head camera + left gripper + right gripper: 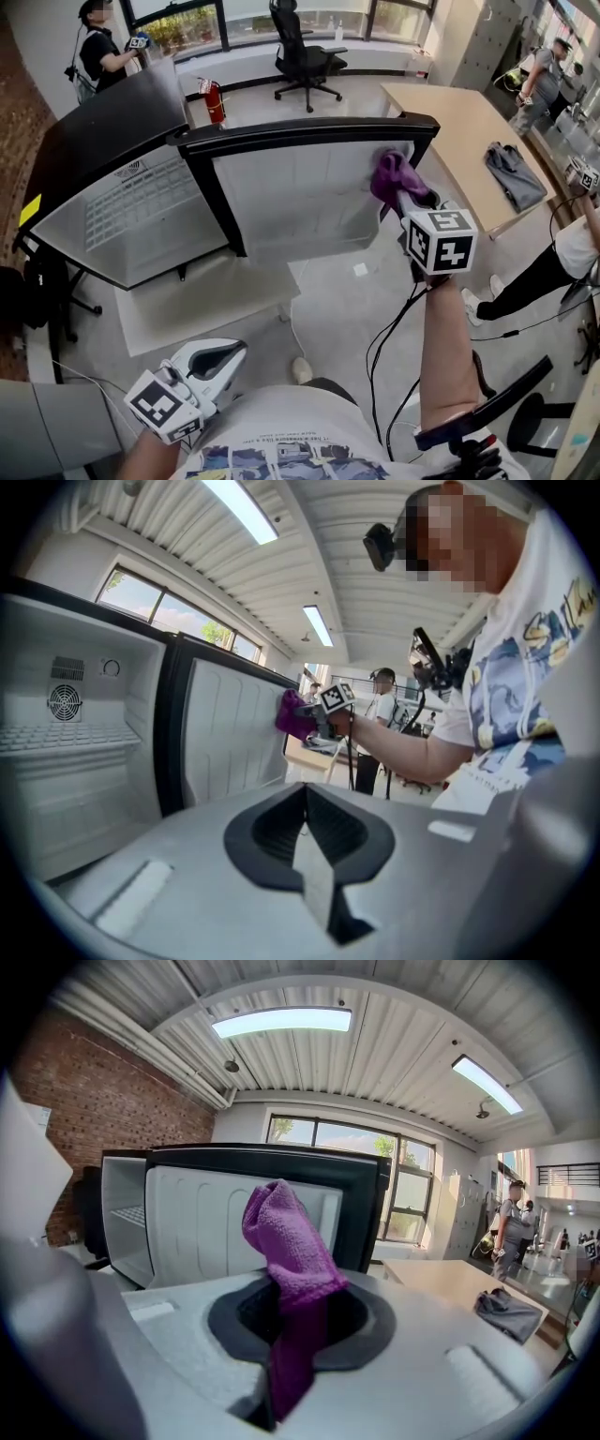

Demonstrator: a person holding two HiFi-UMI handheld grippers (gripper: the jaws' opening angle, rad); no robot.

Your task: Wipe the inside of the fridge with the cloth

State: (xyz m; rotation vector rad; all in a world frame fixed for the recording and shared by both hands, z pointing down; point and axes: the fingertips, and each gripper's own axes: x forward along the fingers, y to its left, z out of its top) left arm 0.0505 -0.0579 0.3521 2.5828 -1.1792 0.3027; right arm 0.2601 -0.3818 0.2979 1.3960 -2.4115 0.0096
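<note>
A small black fridge stands open, its white inside showing a wire shelf. Its door swings out towards me, white liner facing me. My right gripper is shut on a purple cloth, which it holds up at the door liner's upper right corner. In the right gripper view the purple cloth sticks up from between the jaws in front of the door. My left gripper hangs low near my body, shut and empty, away from the fridge.
A wooden table with a grey garment stands right of the door. An office chair and a red extinguisher are behind. People stand at far left and far right. Cables hang from my right arm.
</note>
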